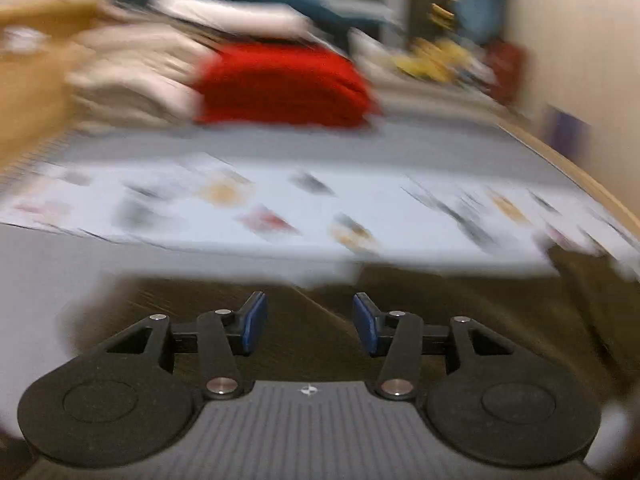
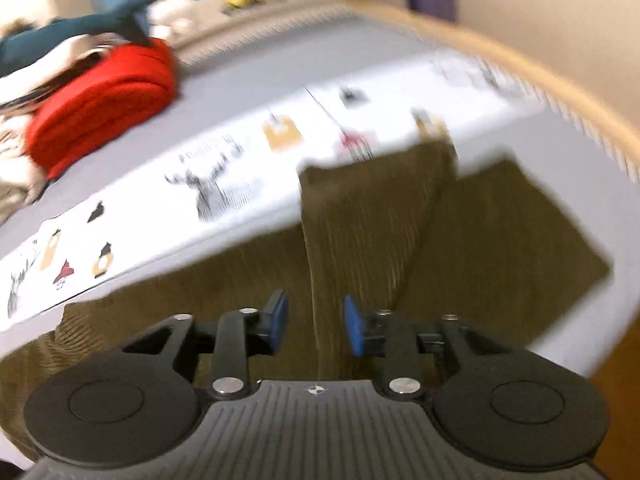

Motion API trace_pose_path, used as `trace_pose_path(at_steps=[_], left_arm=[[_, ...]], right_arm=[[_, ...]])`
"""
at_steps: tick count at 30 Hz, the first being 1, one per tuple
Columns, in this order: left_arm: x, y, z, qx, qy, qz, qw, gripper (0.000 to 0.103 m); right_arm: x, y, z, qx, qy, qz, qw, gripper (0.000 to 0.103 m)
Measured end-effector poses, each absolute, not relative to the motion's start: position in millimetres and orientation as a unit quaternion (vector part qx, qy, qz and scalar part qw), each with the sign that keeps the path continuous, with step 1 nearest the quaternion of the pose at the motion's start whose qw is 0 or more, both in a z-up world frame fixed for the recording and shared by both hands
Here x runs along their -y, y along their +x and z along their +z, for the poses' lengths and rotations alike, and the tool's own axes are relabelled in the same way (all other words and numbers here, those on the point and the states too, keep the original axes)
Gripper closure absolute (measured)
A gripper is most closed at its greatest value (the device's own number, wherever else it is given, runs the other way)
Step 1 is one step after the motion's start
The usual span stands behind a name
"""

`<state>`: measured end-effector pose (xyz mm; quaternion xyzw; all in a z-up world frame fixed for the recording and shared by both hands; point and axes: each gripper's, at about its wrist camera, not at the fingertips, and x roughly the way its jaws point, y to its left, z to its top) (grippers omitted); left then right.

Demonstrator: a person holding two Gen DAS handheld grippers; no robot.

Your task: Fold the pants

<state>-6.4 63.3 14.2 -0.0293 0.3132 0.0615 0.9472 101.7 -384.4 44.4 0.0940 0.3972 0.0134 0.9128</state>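
Olive-brown corduroy pants [image 2: 384,224] lie flat on the grey bed surface, both legs stretching away in the right wrist view. They also show in the left wrist view [image 1: 320,320], close under the fingers. My left gripper [image 1: 310,322] is open and empty above the pants. My right gripper [image 2: 316,322] is open and empty, hovering over the inner edge of one leg. Both views are motion-blurred.
A white printed cloth strip [image 2: 224,176] with animal pictures lies across the bed beyond the pants; it also shows in the left wrist view [image 1: 280,208]. A folded red garment [image 1: 284,86] and a pile of white and teal clothes [image 1: 180,40] sit at the back. A wooden bed rim [image 2: 520,64] curves on the right.
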Motion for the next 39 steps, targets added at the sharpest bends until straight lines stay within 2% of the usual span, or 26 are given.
trace_pose_path(at_steps=[2,6,21,23,25,26,34,39], left_arm=[[-50,5,-13,-0.377,-0.001,0.019,0.926,0.053],[-37,19,-56,-0.460,0.063,0.009,0.885,0.071],[-40,32,-68,-0.470,0.060,0.006,0.880,0.069],[-41,31,-68,-0.470,0.059,0.004,0.880,0.069],[-41,30,-68,-0.471,0.058,0.005,0.880,0.069],[-40,29,-68,-0.471,0.057,0.007,0.880,0.069],[-45,35,-67,-0.478,0.029,0.014,0.878,0.069],[-54,36,-66,-0.482,-0.003,0.010,0.876,0.069]], right_arm=[[386,117,52,-0.377,0.056,0.034,0.924,0.057],[391,151,39,-0.362,-0.008,0.047,0.931,0.056],[338,238,-33,-0.446,-0.092,0.061,0.888,0.057],[327,242,-42,-0.462,-0.123,0.063,0.876,0.061],[321,241,-50,-0.472,-0.160,0.052,0.865,0.091],[322,241,-50,-0.472,-0.162,0.044,0.865,0.096],[419,187,0,-0.410,0.009,-0.014,0.912,0.097],[479,116,-11,-0.452,-0.006,-0.022,0.892,0.098]])
